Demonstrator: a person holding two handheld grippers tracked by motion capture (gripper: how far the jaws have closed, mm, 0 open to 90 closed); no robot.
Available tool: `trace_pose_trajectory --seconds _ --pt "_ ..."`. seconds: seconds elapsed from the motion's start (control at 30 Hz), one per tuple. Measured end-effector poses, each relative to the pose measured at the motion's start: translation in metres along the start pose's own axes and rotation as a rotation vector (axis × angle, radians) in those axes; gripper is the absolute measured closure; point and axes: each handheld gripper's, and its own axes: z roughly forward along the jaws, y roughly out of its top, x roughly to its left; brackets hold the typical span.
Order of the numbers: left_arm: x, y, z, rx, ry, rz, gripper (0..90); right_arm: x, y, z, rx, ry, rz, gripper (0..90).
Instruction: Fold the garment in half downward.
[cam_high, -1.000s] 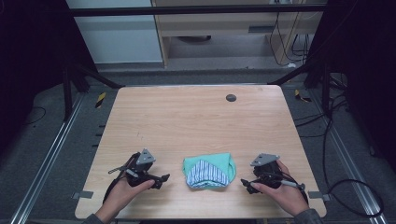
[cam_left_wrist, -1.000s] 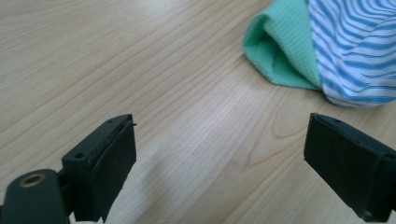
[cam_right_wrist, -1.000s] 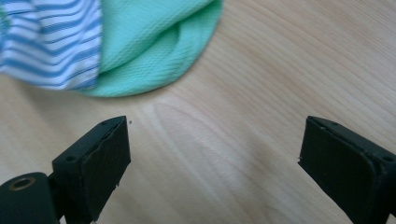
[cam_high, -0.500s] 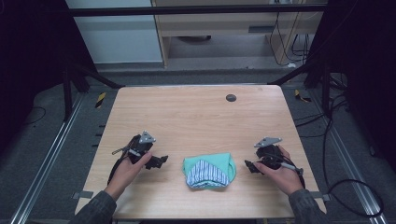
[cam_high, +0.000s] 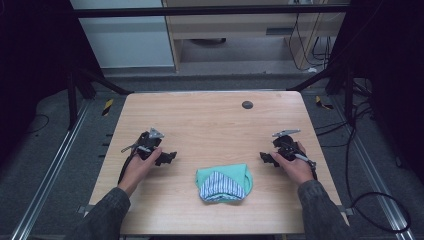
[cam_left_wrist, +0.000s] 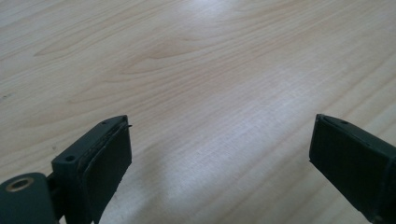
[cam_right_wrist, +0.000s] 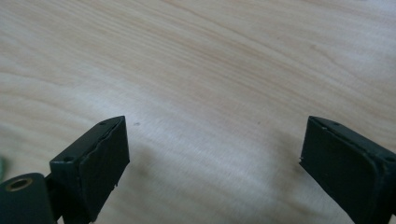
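Both your hand-held grippers, left (cam_high: 172, 157) & right (cam_high: 263, 158), sit spread & empty either side of the folded teal cloth w/ striped panel (cam_high: 223, 182) on the light wood surface (cam_high: 210, 120), looks like you're between grasps—next, bring the jaws back to a cloth edge.

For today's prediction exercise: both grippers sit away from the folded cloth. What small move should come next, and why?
Probably bring the left gripper in toward the folded cloth: both it and the right gripper are open with nothing between the jaws, apart from the cloth.

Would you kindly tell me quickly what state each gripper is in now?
Left gripper: open, holding nothing, over bare table.
Right gripper: open, holding nothing; folded cloth lies apart.
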Motion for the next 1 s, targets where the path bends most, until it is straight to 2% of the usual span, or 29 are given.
trace_pose_trajectory --seconds 0.1,0.17,0.2,0.23,0.3,0.37,0.5,0.7,0.8,1.0 --pt "0.006 0.003 0.006 0.003 0.000 -0.017 5.5 -0.003 0.002 0.007 -0.039 0.012 0.048 9.2" --pt "0.008 0.005 0.009 -0.001 0.008 -0.029 5.5 -0.005 0.002 0.012 -0.042 0.000 0.060 8.4" --pt "0.009 0.005 0.011 0.003 0.020 -0.029 5.6 -0.005 0.002 0.014 -0.049 -0.024 0.053 8.8" --pt "0.010 0.005 0.012 0.003 0.028 -0.029 5.9 -0.006 0.002 0.015 -0.058 -0.040 0.071 9.0" --pt "0.012 0.004 0.016 0.006 0.032 -0.040 5.9 -0.008 0.003 0.015 -0.079 -0.044 0.112 8.7" --pt "0.014 0.004 0.018 0.000 0.041 -0.046 5.9 -0.009 0.004 0.015 -0.096 -0.071 0.111 9.0" --pt "0.016 0.004 0.021 -0.008 0.049 -0.056 5.9 -0.013 0.004 0.015 -0.113 -0.093 0.127 9.3" --pt "0.019 0.005 0.027 -0.009 0.052 -0.059 5.9 -0.019 0.002 0.018 -0.121 -0.108 0.150 10.3" --pt "0.020 0.005 0.031 -0.017 0.046 -0.074 5.9 -0.020 0.002 0.020 -0.124 -0.114 0.161 10.3" --pt "0.021 0.005 0.034 -0.024 0.050 -0.073 5.3 -0.020 0.001 0.022 -0.133 -0.129 0.157 9.5"
